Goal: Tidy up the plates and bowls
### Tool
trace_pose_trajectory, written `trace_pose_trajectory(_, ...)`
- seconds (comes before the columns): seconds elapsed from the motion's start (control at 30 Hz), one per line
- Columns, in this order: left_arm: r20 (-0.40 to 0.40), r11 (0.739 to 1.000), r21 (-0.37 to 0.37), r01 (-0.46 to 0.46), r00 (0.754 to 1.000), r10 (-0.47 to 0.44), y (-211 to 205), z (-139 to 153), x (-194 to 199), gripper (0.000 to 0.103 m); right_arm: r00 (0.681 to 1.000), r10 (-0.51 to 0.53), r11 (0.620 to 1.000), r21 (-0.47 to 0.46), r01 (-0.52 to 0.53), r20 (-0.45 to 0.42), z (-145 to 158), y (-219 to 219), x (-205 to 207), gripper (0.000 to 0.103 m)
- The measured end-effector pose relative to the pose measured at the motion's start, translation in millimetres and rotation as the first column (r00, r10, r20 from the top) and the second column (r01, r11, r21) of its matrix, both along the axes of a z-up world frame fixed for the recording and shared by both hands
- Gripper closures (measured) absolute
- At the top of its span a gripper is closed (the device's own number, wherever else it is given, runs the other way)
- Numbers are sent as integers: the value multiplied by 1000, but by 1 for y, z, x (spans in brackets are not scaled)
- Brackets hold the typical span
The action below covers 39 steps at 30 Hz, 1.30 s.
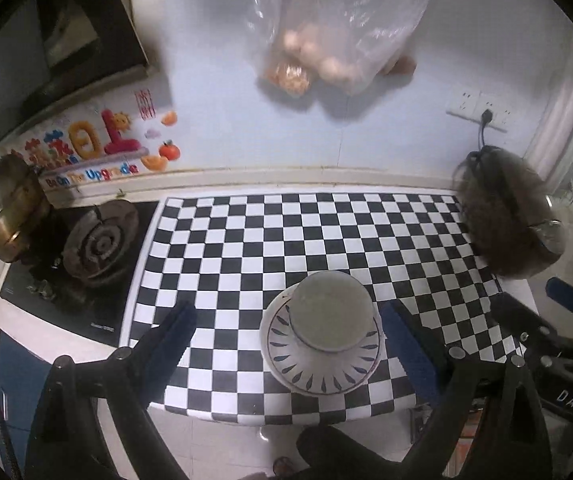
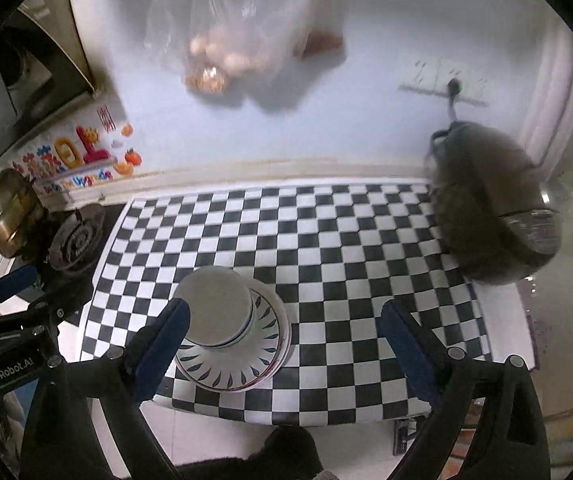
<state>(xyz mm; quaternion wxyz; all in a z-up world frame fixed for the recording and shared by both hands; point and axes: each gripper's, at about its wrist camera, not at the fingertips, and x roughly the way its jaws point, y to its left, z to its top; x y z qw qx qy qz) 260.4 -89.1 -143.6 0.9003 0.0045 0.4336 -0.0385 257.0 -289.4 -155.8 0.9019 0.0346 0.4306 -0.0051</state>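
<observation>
With the pale upturned bowl (image 1: 331, 312) already stacked on the white leaf-patterned plates (image 1: 322, 364) near the checkered table (image 1: 246, 240) edge, little seems left; both the left tool (image 1: 290, 344) and right tool (image 2: 284, 340) hang wide open, empty.

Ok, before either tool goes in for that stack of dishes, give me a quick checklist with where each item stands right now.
1. Left tool open: ok, jaws spread wide either side of the stack.
2. Right tool open: ok, nothing held; its left finger sits in front of the stack's edge.
3. Upturned bowl seated on the patterned plate: ok, looks level and roughly centred.
4. Stack's distance from the near edge of the checkered mat: ok, though close to it.
5. Free mat behind the stack: ok.
6. How many plates lie under the bowl: cannot tell.
</observation>
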Motion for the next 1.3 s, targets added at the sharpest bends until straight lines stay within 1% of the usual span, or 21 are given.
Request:
trace_pose_trajectory(0.1,43,1000,16,-3,999,3,6,17,-25,8,1000,-5,1000,13,5,22,18,6,-28,5)
trace_pose_trajectory(0.13,62,1000,24,-7,998,6,8,23,-36,8,999,-10,1000,10,10,43,25,10,-42,5)
trace_pose_trajectory(0.3,83,1000,14,-1,997,-1,16,43,-80,8,995,-25,1000,-6,25,92,47,22,-95,5)
trace_pose_trajectory(0.43,110,999,35,13,994,-17,18,60,-117,8,992,-42,999,-9,43,120,66,26,-137,5)
trace_pose_trajectory(0.53,133,999,50,19,991,-25,17,72,-138,8,987,-56,998,-18,59,152,83,30,-166,5)
trace_pose_trajectory(0.73,181,999,47,13,983,-22,15,92,-172,8,976,-55,997,-37,64,209,113,36,-209,5)
trace_pose_trajectory(0.9,193,1000,16,-3,981,0,13,101,-189,8,975,-42,997,-48,53,218,130,33,-232,5)
trace_pose_trajectory(0.97,193,1000,6,1,981,-2,11,105,-197,8,973,-41,996,-71,59,228,136,31,-240,5)
trace_pose_trajectory(1.1,200,1000,15,2,980,-5,5,107,-207,8,973,-47,993,-91,70,227,145,26,-248,5)
trace_pose_trajectory(1.3,200,1000,1,-14,980,14,4,109,-215,8,972,-57,991,-103,83,230,151,18,-257,5)
